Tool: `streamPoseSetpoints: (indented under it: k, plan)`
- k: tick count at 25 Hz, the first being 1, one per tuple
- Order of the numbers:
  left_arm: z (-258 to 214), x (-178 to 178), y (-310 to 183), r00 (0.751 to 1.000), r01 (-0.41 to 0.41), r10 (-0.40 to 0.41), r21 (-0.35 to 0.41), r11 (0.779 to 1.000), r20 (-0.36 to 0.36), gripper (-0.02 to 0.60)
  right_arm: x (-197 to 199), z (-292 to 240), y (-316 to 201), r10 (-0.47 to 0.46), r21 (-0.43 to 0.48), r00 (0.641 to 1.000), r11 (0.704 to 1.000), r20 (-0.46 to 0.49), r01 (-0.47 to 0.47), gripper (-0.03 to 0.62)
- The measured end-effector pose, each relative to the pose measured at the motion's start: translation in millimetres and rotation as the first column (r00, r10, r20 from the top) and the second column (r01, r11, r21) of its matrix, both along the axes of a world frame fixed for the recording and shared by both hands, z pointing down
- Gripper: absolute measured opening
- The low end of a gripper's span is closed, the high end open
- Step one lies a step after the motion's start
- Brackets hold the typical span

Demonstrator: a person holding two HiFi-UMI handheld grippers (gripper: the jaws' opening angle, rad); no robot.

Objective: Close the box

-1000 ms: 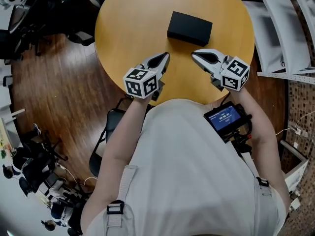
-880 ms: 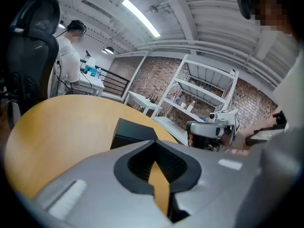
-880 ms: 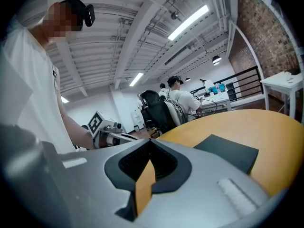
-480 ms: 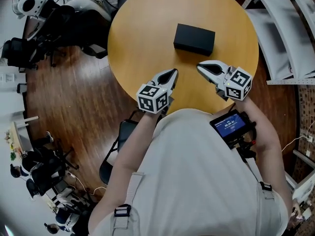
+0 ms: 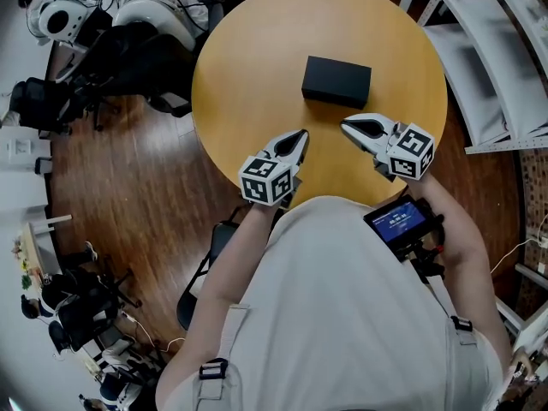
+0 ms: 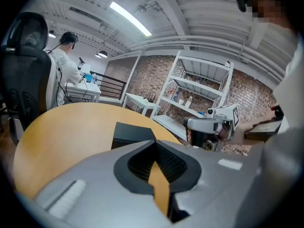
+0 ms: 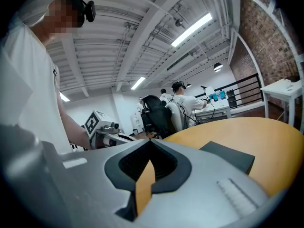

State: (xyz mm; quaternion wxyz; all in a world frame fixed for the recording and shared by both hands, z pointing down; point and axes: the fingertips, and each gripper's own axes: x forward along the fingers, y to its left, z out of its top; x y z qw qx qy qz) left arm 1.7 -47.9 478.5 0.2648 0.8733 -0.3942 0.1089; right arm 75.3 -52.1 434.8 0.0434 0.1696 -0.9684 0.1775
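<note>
A black box (image 5: pixel 336 81) with its lid down lies flat on the round wooden table (image 5: pixel 248 58), toward the far side. My left gripper (image 5: pixel 301 133) hovers short of the box at its near left, shut with nothing in it. My right gripper (image 5: pixel 345 123) is at the box's near right, also shut and empty. The two tips point toward each other, a small gap apart. The left gripper view shows the box (image 6: pixel 130 134) ahead beyond the shut left gripper (image 6: pixel 154 144), with the right gripper (image 6: pixel 209 126) beside it. The right gripper view shows the box (image 7: pixel 228 157) to the right of the right gripper (image 7: pixel 151 141).
White metal shelving (image 5: pixel 488 50) stands right of the table. Office chairs and gear (image 5: pixel 128 41) crowd the wooden floor at the left. A small screen device (image 5: pixel 398 221) hangs at the person's chest. People sit at desks (image 7: pixel 190 103) in the background.
The head view has shifted, so the table sits lower and further right in frame. Both grippers keep nearly the same places relative to the box and stay shut.
</note>
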Motion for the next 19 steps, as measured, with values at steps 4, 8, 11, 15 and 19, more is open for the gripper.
streamPoseSetpoints:
  k: [4,8,11,15,19]
  plan:
    - [5.8,-10.7,-13.4,1.000,0.001,-0.001,-0.002,1.000,-0.001,0.000,-12.8,7.3,-12.2,-0.007,-0.009,1.000,1.000,-0.007,0.007,0.000]
    - [3.2,-2.7,-9.2,1.000,-0.009,0.009,0.006,1.000,0.007,0.000,-5.0,5.8,-7.6,-0.002,-0.007,1.000,1.000,-0.005,0.002,0.000]
    - [-1.6,6.8,-4.4,1.000,-0.014,0.014,0.015,1.000,0.013,0.000,5.3,2.5,-2.6,0.006,-0.001,1.000,1.000,-0.003,-0.006,0.000]
    - [-0.9,1.0,-9.5,1.000,-0.016,0.016,0.019,1.000,0.013,0.000,-0.9,4.1,-7.5,0.009,-0.002,1.000,1.000,-0.003,-0.009,0.000]
    - [0.0,-10.5,-18.9,1.000,-0.011,0.011,0.018,1.000,0.011,0.000,-11.7,5.9,-15.8,0.008,-0.005,1.000,1.000,-0.004,-0.008,0.000]
